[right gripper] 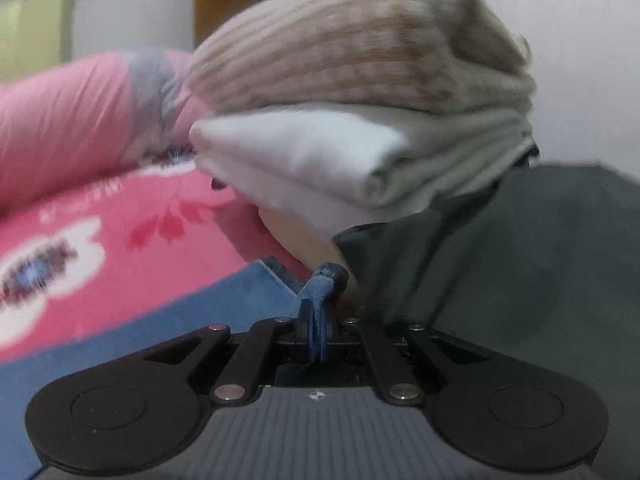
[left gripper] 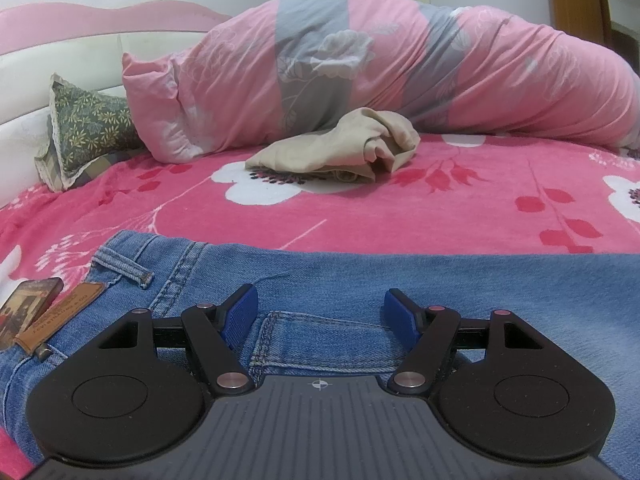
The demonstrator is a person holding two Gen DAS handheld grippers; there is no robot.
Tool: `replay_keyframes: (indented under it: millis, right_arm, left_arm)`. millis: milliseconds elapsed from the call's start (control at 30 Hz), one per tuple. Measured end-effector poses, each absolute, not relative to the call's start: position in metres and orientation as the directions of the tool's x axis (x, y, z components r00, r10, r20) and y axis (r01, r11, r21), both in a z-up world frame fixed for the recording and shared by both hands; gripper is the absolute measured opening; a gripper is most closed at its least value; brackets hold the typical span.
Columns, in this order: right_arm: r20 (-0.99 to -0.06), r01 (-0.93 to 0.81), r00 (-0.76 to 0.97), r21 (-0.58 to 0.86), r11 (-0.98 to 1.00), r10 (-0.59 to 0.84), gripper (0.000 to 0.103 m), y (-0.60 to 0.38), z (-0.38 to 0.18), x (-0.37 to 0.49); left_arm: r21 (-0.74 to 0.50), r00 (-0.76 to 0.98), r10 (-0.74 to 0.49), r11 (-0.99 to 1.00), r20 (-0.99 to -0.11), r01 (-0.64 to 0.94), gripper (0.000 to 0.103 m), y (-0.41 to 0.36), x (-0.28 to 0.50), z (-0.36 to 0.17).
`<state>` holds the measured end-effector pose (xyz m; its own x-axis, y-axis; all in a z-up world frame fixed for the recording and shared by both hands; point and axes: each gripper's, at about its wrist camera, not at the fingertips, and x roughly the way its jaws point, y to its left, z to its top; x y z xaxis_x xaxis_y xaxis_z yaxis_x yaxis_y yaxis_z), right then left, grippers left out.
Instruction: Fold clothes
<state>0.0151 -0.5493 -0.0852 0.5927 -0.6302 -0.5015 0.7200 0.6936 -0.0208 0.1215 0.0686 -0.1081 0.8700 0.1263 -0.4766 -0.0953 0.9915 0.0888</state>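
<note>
The jeans [left gripper: 320, 280] lie flat on the bed [left gripper: 400, 208], directly under the left gripper [left gripper: 320, 312], jaws spread wide; the right gripper [right gripper: 320, 320] jaws pinch a denim edge [right gripper: 326, 280].

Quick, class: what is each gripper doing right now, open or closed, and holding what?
Left gripper: open, holding nothing, above the jeans.
Right gripper: closed on a fold of blue denim.
</note>
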Motion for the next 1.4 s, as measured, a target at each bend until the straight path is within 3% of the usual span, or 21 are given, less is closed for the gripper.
replay_keyframes:
  millis: [333, 433, 500, 567, 767, 1000, 1067, 1133, 1167, 1400]
  right_arm:
    - [-0.563, 0.734, 0.530, -0.070, 0.675, -0.635, 0.004, -0.553, -0.099, 0.020]
    - [-0.570, 0.717, 0.544, -0.066, 0.694, -0.616, 0.011, -0.549, -0.095, 0.009]
    - [-0.568, 0.702, 0.558, -0.067, 0.709, -0.605, 0.026, -0.545, -0.093, 0.001]
    - [-0.555, 0.695, 0.565, -0.080, 0.714, -0.611, 0.027, -0.538, -0.089, -0.008]
    - [-0.452, 0.634, 0.666, -0.077, 0.770, -0.594, 0.027, -0.499, -0.060, -0.020]
    - [-0.575, 0.493, 0.652, -0.174, 0.852, -0.494, 0.025, -0.500, -0.092, 0.053]
    - [-0.598, 0.571, 0.583, -0.179, 0.801, -0.550, 0.025, -0.522, -0.099, 0.057]
    - [-0.595, 0.653, 0.530, -0.169, 0.738, -0.605, 0.011, -0.538, -0.097, 0.055]
    - [-0.595, 0.676, 0.513, -0.164, 0.719, -0.618, 0.013, -0.541, -0.096, 0.054]
    - [-0.625, 0.407, 0.683, -0.105, 0.907, -0.379, 0.013, -0.443, -0.094, 0.068]
  left_arm:
    - [0.087, 0.870, 0.126, 0.992, -0.476, -0.096, 0.070, 0.068, 0.121, -0.108]
    - [0.086, 0.871, 0.125, 0.992, -0.476, -0.096, 0.070, 0.068, 0.122, -0.108]
    - [0.083, 0.871, 0.124, 0.992, -0.475, -0.096, 0.070, 0.069, 0.122, -0.108]
    - [0.081, 0.872, 0.122, 0.992, -0.473, -0.095, 0.070, 0.070, 0.122, -0.108]
    - [0.074, 0.874, 0.117, 0.993, -0.472, -0.093, 0.070, 0.071, 0.121, -0.108]
    - [0.058, 0.877, 0.107, 0.994, -0.468, -0.090, 0.070, 0.074, 0.120, -0.108]
    - [0.051, 0.878, 0.102, 0.995, -0.468, -0.089, 0.070, 0.074, 0.120, -0.108]
    - [0.047, 0.878, 0.100, 0.995, -0.468, -0.087, 0.070, 0.075, 0.120, -0.109]
    - [0.047, 0.878, 0.099, 0.995, -0.468, -0.087, 0.070, 0.074, 0.120, -0.109]
    - [0.043, 0.878, 0.096, 0.995, -0.468, -0.086, 0.071, 0.074, 0.120, -0.109]
